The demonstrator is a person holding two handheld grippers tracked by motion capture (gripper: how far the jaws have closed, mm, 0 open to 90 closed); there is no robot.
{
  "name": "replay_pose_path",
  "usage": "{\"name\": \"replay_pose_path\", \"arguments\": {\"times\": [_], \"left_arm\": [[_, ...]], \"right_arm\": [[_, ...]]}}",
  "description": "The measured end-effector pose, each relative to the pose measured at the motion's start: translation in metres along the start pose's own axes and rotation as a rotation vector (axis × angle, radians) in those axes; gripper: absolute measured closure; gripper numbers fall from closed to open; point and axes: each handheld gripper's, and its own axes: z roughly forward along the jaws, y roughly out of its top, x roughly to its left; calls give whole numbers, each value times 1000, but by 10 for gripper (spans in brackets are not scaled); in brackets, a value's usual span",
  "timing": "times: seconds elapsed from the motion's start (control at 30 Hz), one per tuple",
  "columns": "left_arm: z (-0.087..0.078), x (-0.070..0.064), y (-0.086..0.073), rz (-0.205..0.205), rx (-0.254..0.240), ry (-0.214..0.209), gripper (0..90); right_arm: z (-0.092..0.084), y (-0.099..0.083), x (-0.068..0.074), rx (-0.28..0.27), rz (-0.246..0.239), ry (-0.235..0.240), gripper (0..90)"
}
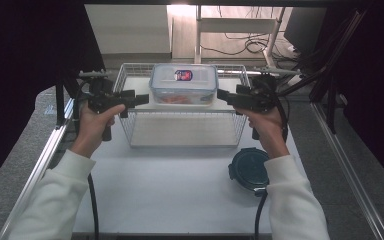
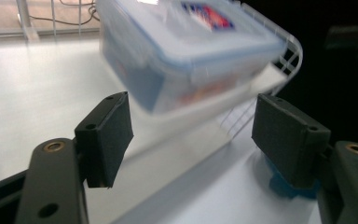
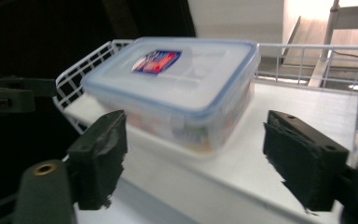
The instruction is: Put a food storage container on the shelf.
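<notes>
A clear lidded food box (image 1: 183, 83) with a blue rim and a red-and-blue label sits on a white raised board inside a white wire basket (image 1: 130, 131). My left gripper (image 1: 141, 99) is level with the box's left end, and my right gripper (image 1: 222, 94) is level with its right end. Both are open and hold nothing. In the left gripper view the box (image 2: 186, 46) looks blurred beyond the spread jaws of my left gripper (image 2: 193, 135). The right gripper view shows the box (image 3: 177, 84) just ahead of my right gripper (image 3: 196, 158).
A round dark blue lidded container (image 1: 250, 168) lies on the white table (image 1: 180, 190) by the right forearm. Metal rails run along both table sides. A white frame and cables stand behind the basket. The other gripper (image 3: 9, 93) appears at the left of the right gripper view.
</notes>
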Motion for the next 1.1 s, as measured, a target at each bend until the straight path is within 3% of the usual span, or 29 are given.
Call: {"name": "replay_pose_path", "arguments": {"times": [0.13, 0.23, 0.3, 0.4, 0.57, 0.77, 0.83, 0.93, 1.0, 1.1], "left_arm": [[-11, -8, -23, 21, 13, -16, 289], [-18, -12, -41, 62, 54, -21, 299], [-24, -16, -52, 95, 56, -13, 297], [-31, -19, -69, 117, 49, -14, 267], [-36, -23, -97, 110, 65, -22, 232], [-35, -27, -135, 120, 117, -8, 211], [-34, -26, -146, 101, 126, -3, 212], [-32, -22, -155, 90, 144, 9, 223], [-31, -20, -159, 88, 151, 38, 223], [-29, -20, -166, 78, 152, 33, 217]], "right_arm": [[-16, -18, 3, 28, -29, 0, 245], [-25, -33, 5, 49, -54, -16, 257], [-30, -43, 8, 64, -83, -36, 254], [-36, -62, 10, 71, -93, -30, 247], [-44, -97, 12, 85, -80, 9, 251], [-52, -139, 9, 113, -64, 5, 273], [-54, -152, 9, 131, -64, 9, 280], [-56, -167, 9, 166, -91, -1, 292], [-55, -174, 8, 178, -101, -8, 296], [-53, -182, 6, 189, -83, -2, 301]]}}
